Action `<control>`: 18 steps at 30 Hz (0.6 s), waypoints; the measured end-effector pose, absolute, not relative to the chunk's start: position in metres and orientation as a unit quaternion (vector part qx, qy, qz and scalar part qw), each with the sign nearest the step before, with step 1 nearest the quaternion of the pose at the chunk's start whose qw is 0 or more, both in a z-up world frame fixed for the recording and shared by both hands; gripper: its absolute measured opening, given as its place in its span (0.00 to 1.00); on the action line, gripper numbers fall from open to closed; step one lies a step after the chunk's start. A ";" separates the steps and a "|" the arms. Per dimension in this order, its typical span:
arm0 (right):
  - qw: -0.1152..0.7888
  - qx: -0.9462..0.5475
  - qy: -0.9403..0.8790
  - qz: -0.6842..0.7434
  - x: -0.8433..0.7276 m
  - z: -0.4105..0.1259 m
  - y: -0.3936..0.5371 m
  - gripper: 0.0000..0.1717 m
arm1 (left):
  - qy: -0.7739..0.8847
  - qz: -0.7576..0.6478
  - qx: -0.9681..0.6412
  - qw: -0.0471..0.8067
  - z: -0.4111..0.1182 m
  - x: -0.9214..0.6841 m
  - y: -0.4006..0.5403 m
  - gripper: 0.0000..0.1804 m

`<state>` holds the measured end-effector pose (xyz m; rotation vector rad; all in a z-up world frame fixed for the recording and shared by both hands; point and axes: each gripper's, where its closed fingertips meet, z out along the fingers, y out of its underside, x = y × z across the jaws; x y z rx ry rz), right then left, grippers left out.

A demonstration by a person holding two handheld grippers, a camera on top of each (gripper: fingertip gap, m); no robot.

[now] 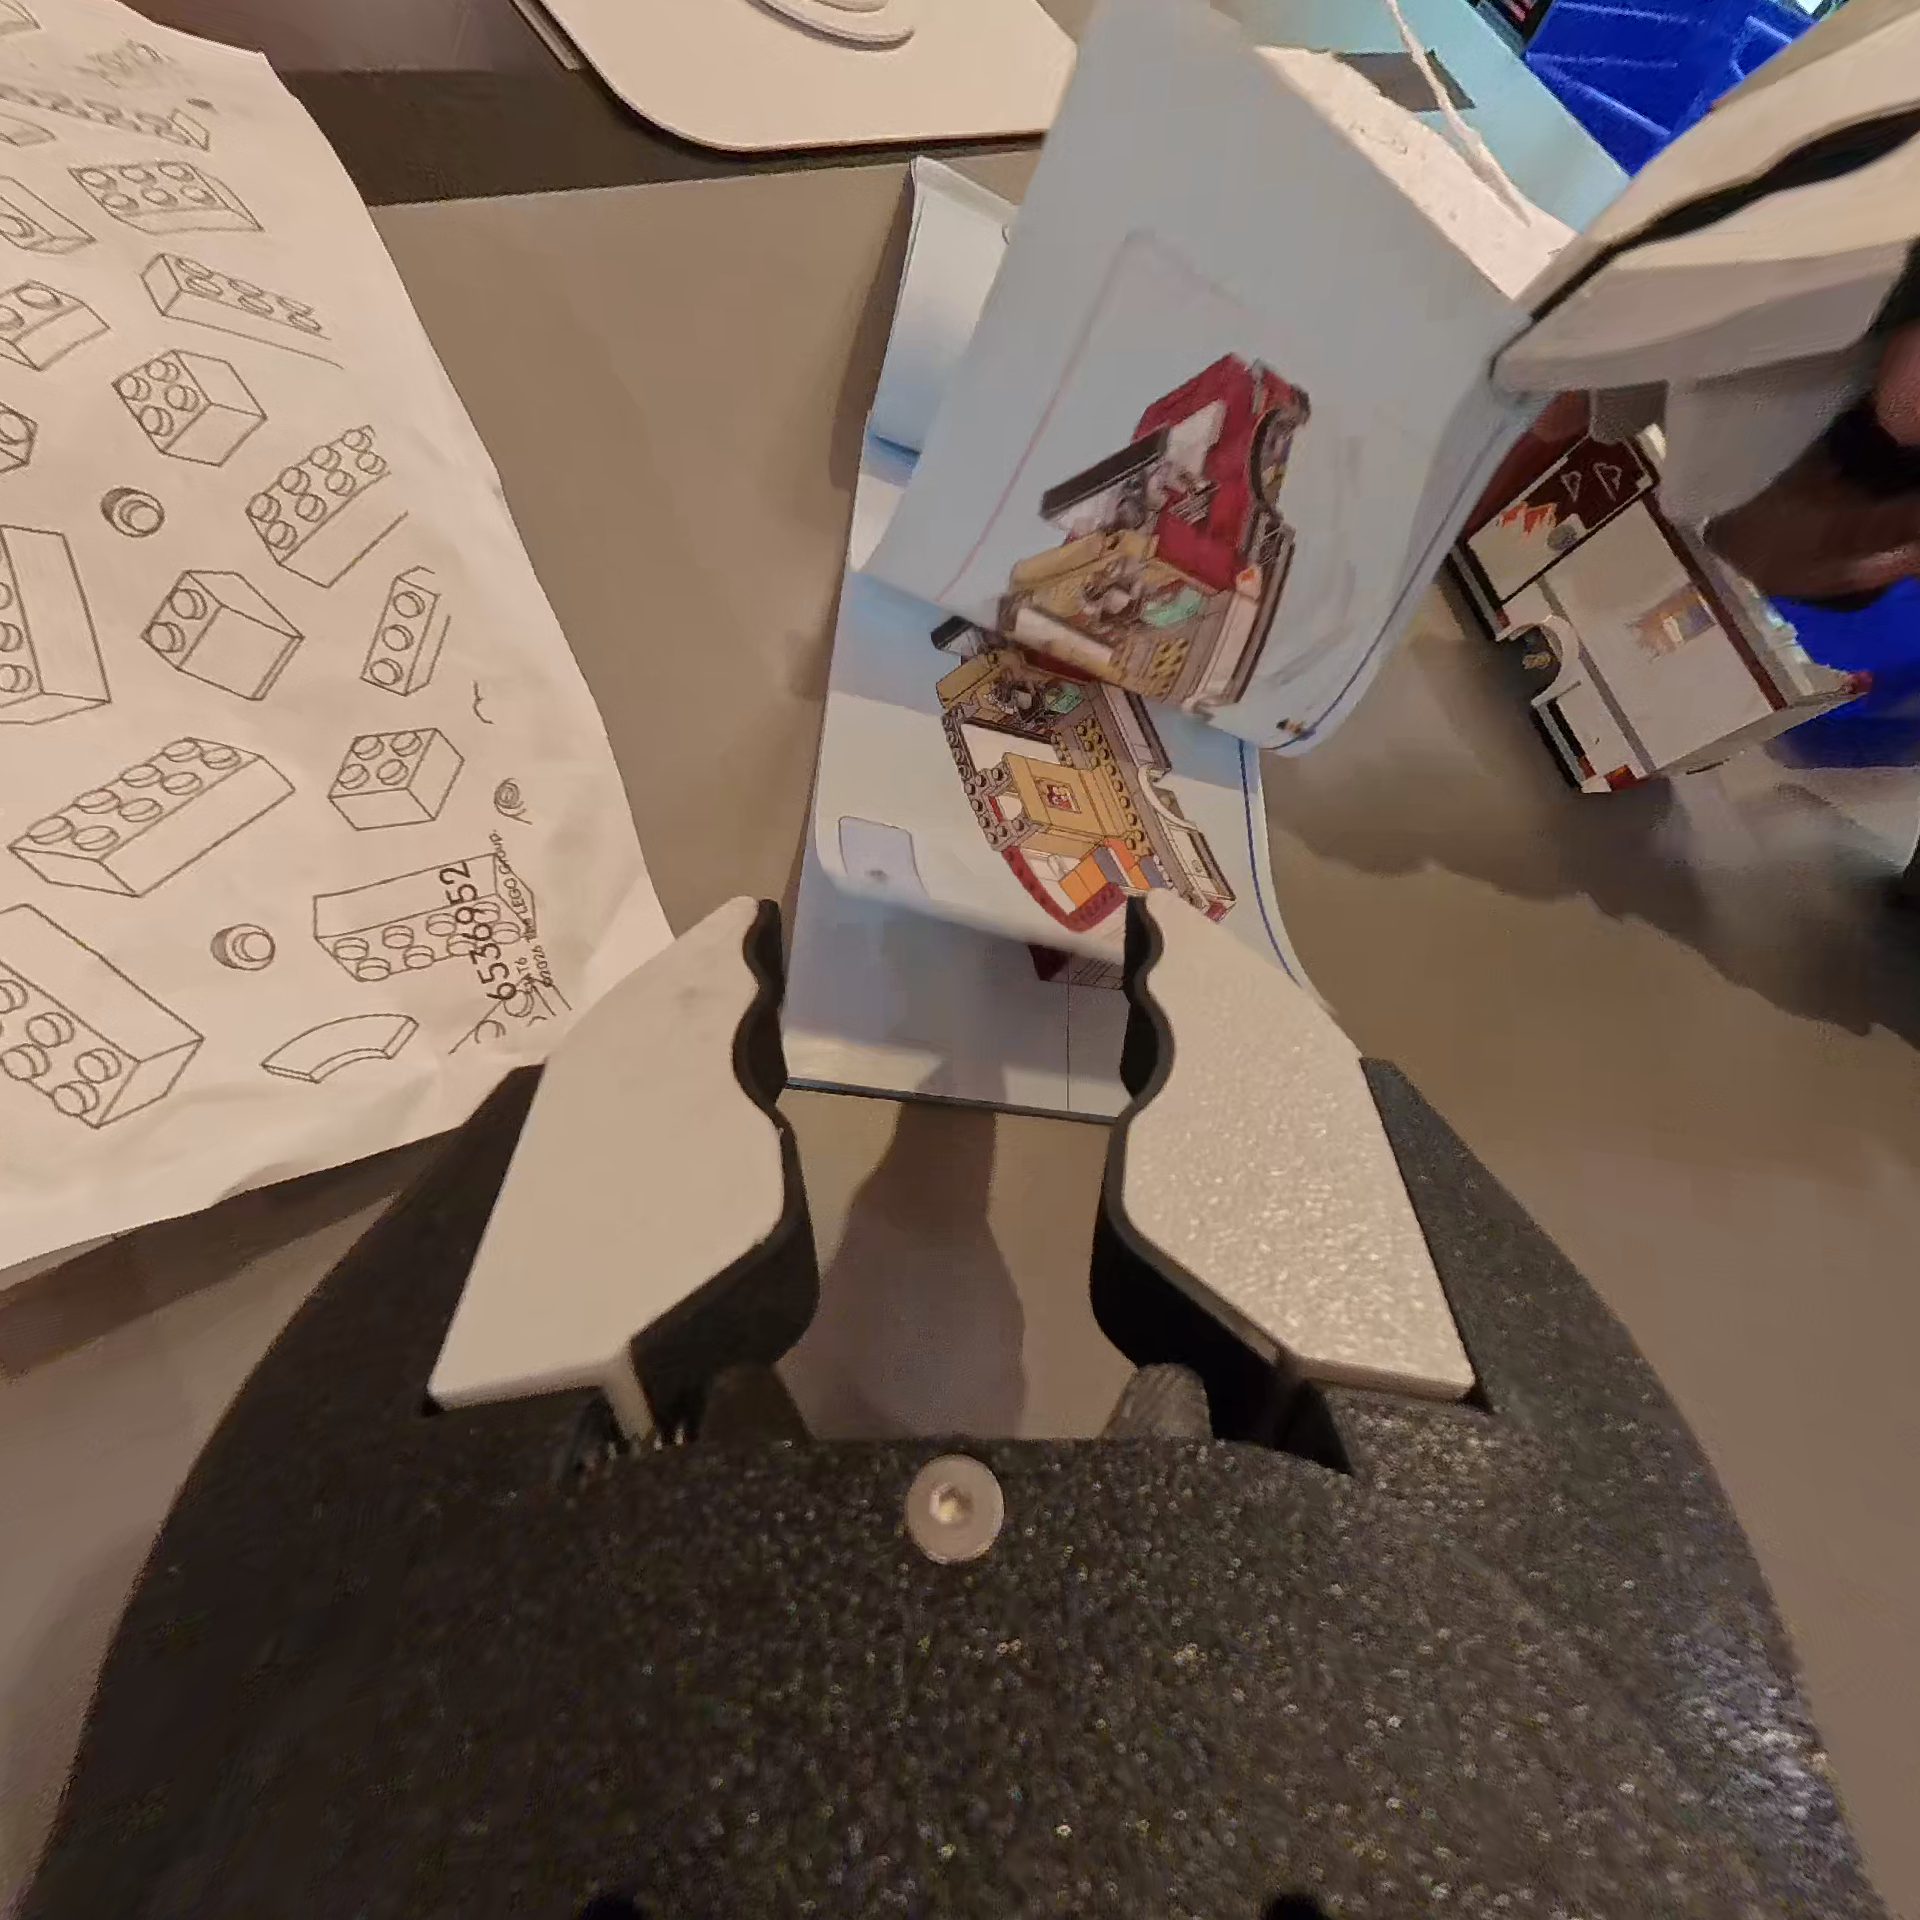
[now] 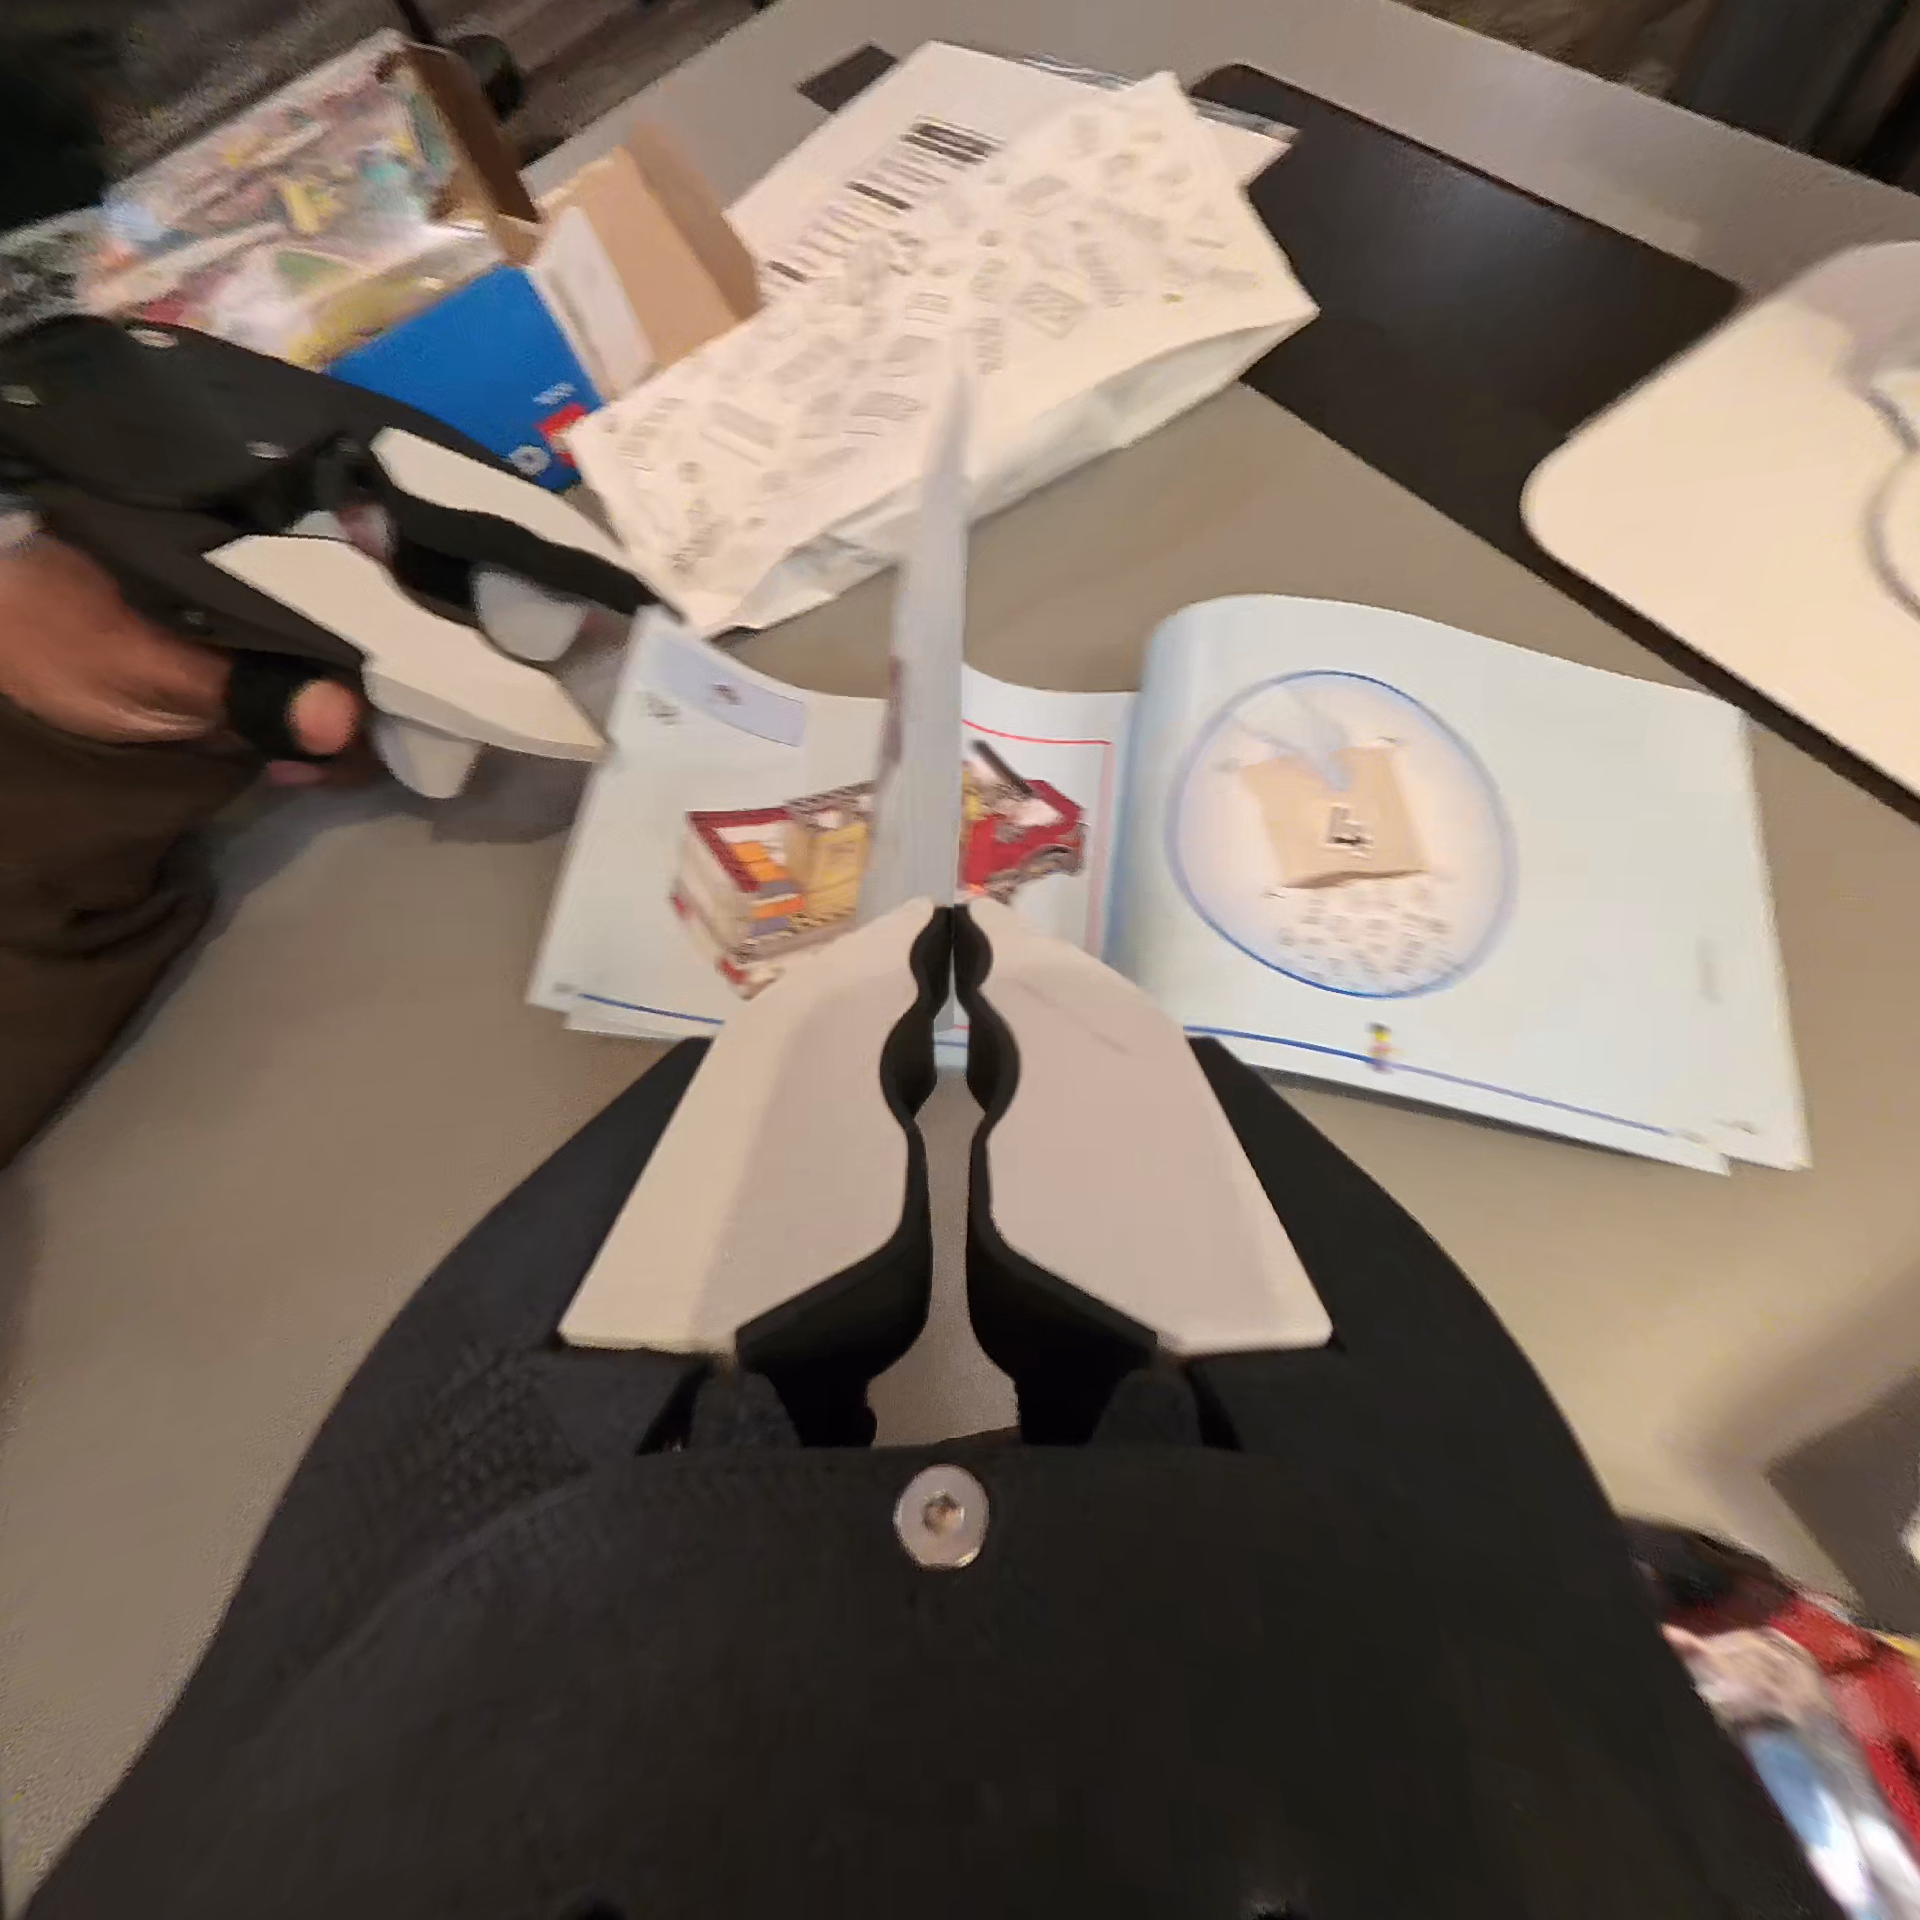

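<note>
left wrist view: left gripper is standing wide over the near edge of the open booklet on the table, gripping nothing | right wrist view: right gripper is pinching one lifted page upright above the booklet, beside the paper bag.
</note>
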<state>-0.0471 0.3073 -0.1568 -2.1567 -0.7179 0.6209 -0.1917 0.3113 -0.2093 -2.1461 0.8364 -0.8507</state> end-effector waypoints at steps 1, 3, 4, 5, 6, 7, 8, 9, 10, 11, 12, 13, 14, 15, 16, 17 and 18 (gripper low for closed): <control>0.381 -0.851 -0.275 0.234 -0.037 -0.159 0.313 0.00 | 0.321 -0.325 -0.823 0.339 -0.209 -0.192 0.312 0.35; 0.380 -0.861 -0.256 0.222 -0.018 -0.163 0.323 0.00 | 0.317 -0.322 -0.823 0.344 -0.208 -0.195 0.314 0.35; 0.383 -0.864 -0.245 0.216 -0.008 -0.164 0.329 0.00 | 0.315 -0.322 -0.823 0.346 -0.207 -0.196 0.315 0.35; 0.384 -0.869 -0.233 0.208 0.002 -0.165 0.334 0.00 | 0.312 -0.322 -0.823 0.348 -0.206 -0.197 0.316 0.35; 0.387 -0.872 -0.224 0.199 0.012 -0.166 0.339 0.00 | 0.310 -0.321 -0.824 0.350 -0.206 -0.199 0.317 0.35; 0.388 -0.876 -0.216 0.187 0.022 -0.168 0.343 0.00 | 0.307 -0.320 -0.824 0.353 -0.205 -0.200 0.318 0.35; 0.389 -0.881 -0.207 0.174 0.031 -0.169 0.347 0.00 | 0.305 -0.321 -0.824 0.354 -0.205 -0.200 0.319 0.35; 0.391 -0.883 -0.201 0.164 0.039 -0.169 0.349 0.00 | 0.304 -0.321 -0.824 0.353 -0.205 -0.201 0.319 0.35; 0.394 -0.884 -0.197 0.157 0.045 -0.168 0.352 0.00 | 0.305 -0.321 -0.824 0.352 -0.206 -0.200 0.319 0.35; 0.397 -0.884 -0.194 0.155 0.049 -0.166 0.353 0.00 | 0.307 -0.320 -0.825 0.351 -0.207 -0.200 0.319 0.35; 0.402 -0.885 -0.187 0.141 0.056 -0.164 0.356 0.00 | 0.309 -0.319 -0.825 0.349 -0.208 -0.198 0.318 0.35; 0.407 -0.887 -0.181 0.124 0.063 -0.163 0.360 0.00 | 0.312 -0.318 -0.825 0.347 -0.209 -0.197 0.318 0.35; 0.413 -0.887 -0.177 0.111 0.068 -0.160 0.362 0.00 | 0.314 -0.317 -0.825 0.345 -0.211 -0.196 0.317 0.35; 0.417 -0.886 -0.173 0.099 0.072 -0.158 0.363 0.00 | 0.316 -0.316 -0.826 0.344 -0.212 -0.195 0.317 0.35; 0.423 -0.886 -0.170 0.087 0.076 -0.155 0.365 0.00 | 0.318 -0.316 -0.826 0.342 -0.213 -0.194 0.316 0.35; 0.428 -0.885 -0.170 0.071 0.080 -0.153 0.366 0.00 | 0.320 -0.316 -0.826 0.341 -0.213 -0.193 0.316 0.35; 0.433 -0.884 -0.168 0.048 0.086 -0.151 0.368 0.01 | 0.321 -0.315 -0.826 0.340 -0.214 -0.192 0.315 0.35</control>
